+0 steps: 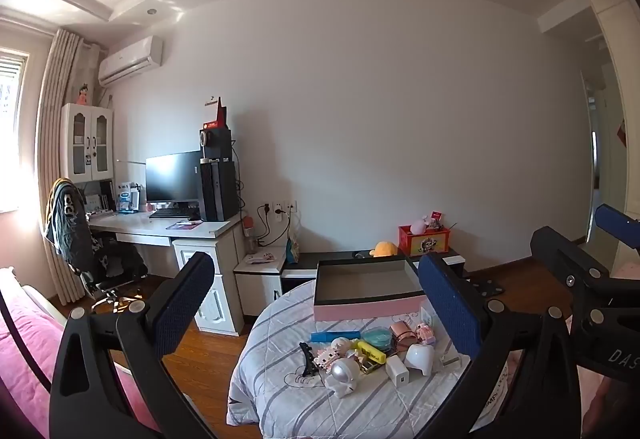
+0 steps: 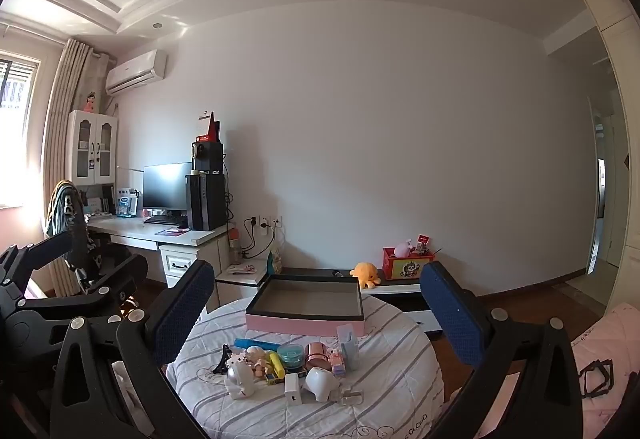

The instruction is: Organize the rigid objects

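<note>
Hard plastic trinkets (image 1: pixel 360 355) are lying clustered on the table (image 1: pixel 280 391), ahead of and below both fully spread, empty claws, the left claw (image 1: pixel 320 303) and right claw (image 2: pixel 316 313); likely light, stiff, slippery, best pinched across flat sides. Only the right view is showing the clear bottle (image 2: pixel 352 396) unobstructed.
</note>
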{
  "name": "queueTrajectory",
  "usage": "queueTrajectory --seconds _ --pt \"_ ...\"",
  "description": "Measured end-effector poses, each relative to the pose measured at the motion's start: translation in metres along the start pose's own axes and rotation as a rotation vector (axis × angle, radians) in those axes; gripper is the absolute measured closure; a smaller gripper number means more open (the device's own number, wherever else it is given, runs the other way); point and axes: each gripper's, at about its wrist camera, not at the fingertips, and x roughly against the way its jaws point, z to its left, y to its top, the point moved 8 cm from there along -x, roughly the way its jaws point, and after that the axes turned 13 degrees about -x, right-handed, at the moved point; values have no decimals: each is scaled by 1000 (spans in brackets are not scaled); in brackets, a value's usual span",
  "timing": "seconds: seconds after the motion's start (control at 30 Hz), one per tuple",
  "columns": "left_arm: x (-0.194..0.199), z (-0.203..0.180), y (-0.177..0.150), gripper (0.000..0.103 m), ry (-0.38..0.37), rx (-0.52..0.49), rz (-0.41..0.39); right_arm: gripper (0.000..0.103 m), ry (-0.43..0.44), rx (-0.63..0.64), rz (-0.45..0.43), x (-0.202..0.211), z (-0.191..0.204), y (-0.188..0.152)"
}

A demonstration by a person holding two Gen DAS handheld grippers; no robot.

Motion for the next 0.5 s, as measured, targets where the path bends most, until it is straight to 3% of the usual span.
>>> queueTrajectory --seconds 0.1,0.5 --pt "1 1 1 0 4 23 -25 0 -5 7 20 -1 0 -1" --pt "3 1 -2 0 -13 26 0 0 4 1 11 1 2 -6"
